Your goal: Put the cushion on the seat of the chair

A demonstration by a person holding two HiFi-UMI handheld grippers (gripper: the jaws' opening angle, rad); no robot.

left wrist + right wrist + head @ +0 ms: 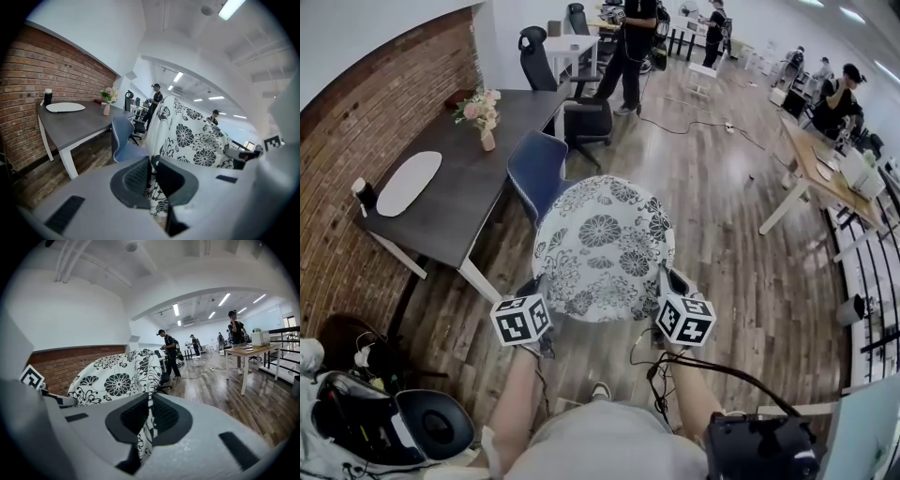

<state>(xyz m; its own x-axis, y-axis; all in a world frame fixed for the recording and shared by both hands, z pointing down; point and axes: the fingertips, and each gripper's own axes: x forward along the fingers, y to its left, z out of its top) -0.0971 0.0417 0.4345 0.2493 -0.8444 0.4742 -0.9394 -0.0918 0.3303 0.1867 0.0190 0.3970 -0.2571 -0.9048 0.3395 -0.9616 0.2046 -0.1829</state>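
Two claws pinched one round white cushion with black flower print [602,246], one on each side of its near edge. The left claw [152,180] was pressed together on a fold of the cushion fabric, and the right claw [149,420] was likewise clamped on the cloth at the opposite side. The cushion was held up in the air above the brown wooden floor [722,216], tilted with its patterned face toward the head view. Its far edge overlapped the blue chair [534,169] in that view; the cushion was not yet on the seat. The blue chair stood beside a dark grey surface [459,202] carrying a vase of pink flowers [484,117] and a white oval mat [408,183], next to a red brick wall [366,141].
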